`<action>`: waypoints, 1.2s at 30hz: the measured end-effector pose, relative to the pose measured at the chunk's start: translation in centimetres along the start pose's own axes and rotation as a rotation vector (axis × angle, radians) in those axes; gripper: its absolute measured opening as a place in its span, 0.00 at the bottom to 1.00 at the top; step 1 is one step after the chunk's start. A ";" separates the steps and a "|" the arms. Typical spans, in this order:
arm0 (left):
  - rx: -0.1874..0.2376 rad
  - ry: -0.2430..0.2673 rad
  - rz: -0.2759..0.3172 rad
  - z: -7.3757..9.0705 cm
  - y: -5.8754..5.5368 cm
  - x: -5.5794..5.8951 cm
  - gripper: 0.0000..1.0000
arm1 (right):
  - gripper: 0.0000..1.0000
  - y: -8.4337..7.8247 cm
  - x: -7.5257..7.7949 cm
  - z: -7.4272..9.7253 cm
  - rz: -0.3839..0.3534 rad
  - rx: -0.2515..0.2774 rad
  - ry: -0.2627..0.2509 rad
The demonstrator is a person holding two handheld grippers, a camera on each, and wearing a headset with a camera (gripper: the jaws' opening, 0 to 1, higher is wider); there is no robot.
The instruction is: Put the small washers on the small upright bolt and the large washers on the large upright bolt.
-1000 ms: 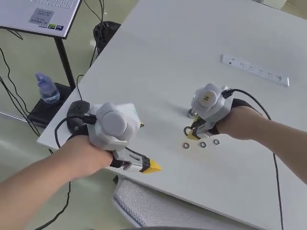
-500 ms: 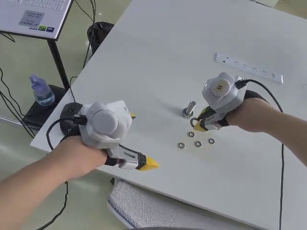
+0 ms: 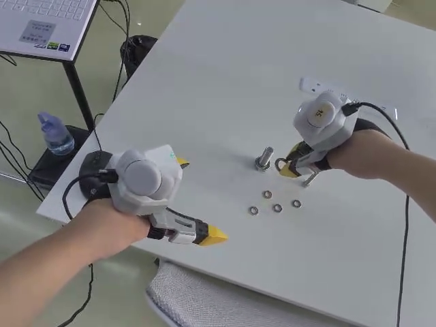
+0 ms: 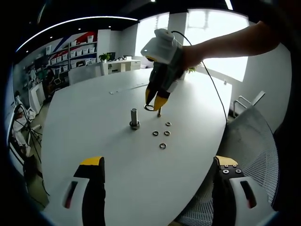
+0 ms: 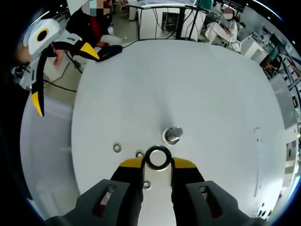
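Right gripper (image 5: 158, 163) pinches large dark metal ring washer (image 5: 158, 148); large silver upright bolt (image 5: 173, 133) just ahead of my tips. I'd centre hole over it, level, then lower. Left gripper (image 4: 159, 164) wide open, empty.

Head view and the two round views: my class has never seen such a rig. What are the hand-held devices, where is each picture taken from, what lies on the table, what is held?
There is no robot: a person holds tongs in each hand. The head view comes from a headset camera looking down; each round view comes from a camera riding on one pair of tongs. The left tongs are open and empty. The right tongs are shut on a large washer, near the large bolt. A thin small bolt stands on the white table, and four loose washers lie there.
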State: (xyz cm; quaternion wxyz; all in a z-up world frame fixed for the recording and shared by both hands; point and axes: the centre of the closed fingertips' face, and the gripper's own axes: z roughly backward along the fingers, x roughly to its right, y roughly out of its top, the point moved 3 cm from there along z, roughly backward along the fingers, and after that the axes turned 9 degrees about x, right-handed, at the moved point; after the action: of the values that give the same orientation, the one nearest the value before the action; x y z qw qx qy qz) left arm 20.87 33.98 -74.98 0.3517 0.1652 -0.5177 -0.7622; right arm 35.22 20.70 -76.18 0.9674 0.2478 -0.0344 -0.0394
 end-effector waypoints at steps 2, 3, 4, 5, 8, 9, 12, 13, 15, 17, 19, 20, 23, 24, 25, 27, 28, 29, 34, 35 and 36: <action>0.002 0.002 -0.002 -0.1 0.0 -0.1 0.97 | 0.21 0.3 0.4 0.2 -0.002 0.008 -0.007; 0.003 0.000 -0.002 -0.1 -0.1 -0.1 0.98 | 0.21 0.4 0.6 0.2 0.001 0.009 -0.008; 0.001 0.000 0.000 -0.2 -0.2 -0.1 0.98 | 0.21 0.6 0.8 0.2 0.004 0.008 -0.009; -0.002 0.001 0.002 -0.2 -0.2 -0.1 0.99 | 0.21 0.7 0.9 0.2 0.006 0.009 -0.011; -0.022 -0.007 -0.003 -0.4 -0.6 0.0 1.00 | 0.21 1.0 1.1 0.2 0.003 0.015 -0.014; -0.026 -0.008 -0.007 -0.4 -0.7 0.1 1.00 | 0.21 1.1 1.2 0.2 0.003 0.015 -0.014; -0.027 -0.008 -0.002 -0.4 -0.7 0.0 1.00 | 0.21 1.1 1.7 -0.2 0.010 0.014 -0.017; -0.027 -0.008 0.001 -0.4 -0.8 0.0 1.00 | 0.21 1.1 1.9 -0.3 0.010 0.015 -0.017; -0.031 -0.009 0.002 -0.4 -0.8 0.0 1.00 | 0.21 1.3 2.2 -0.4 0.010 0.021 -0.023; -0.032 -0.010 0.001 -0.5 -0.9 -0.1 0.99 | 0.21 1.5 2.4 -0.5 0.007 0.027 -0.024; -0.033 -0.012 0.004 -0.6 -0.9 -0.1 0.99 | 0.21 1.6 2.5 -0.6 0.008 0.029 -0.023; -0.036 -0.012 0.003 -0.6 -0.9 -0.1 0.99 | 0.21 1.7 2.5 -0.6 0.008 0.028 -0.022; -0.033 -0.013 0.001 -0.7 -0.9 -0.1 0.99 | 0.21 1.9 2.7 -0.9 0.008 0.026 -0.019; -0.033 -0.013 0.002 -0.7 -0.9 -0.1 0.99 | 0.21 1.9 2.8 -1.0 0.007 0.025 -0.017; -0.033 -0.014 0.003 -0.8 -0.9 -0.1 0.98 | 0.21 2.0 2.8 -1.1 0.007 0.022 -0.016; -0.038 -0.017 0.003 -0.8 -1.0 -0.1 0.97 | 0.21 2.0 2.9 -1.3 0.007 0.015 -0.010; -0.044 -0.019 0.005 -0.8 -1.1 0.0 0.97 | 0.21 2.1 2.9 -1.4 0.012 0.013 -0.009; -0.046 -0.020 0.006 -0.8 -1.1 0.0 0.96 | 0.21 2.1 3.0 -1.5 0.013 0.013 -0.008; -0.047 -0.016 0.011 -0.7 -1.3 -0.1 0.95 | 0.21 2.5 3.1 -1.8 0.016 0.008 -0.002; -0.046 -0.014 0.012 -0.7 -1.3 -0.1 0.95 | 0.21 2.5 3.1 -1.9 0.017 0.007 -0.001; -0.047 -0.014 0.015 -0.6 -1.3 -0.1 0.95 | 0.21 2.7 3.2 -2.0 0.019 0.007 0.000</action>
State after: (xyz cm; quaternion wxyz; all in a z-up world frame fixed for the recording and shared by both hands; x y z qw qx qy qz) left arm 20.87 33.91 -76.45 0.3574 0.1477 -0.5031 -0.7729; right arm 38.71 23.66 -76.46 0.9669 0.2508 -0.0369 -0.0301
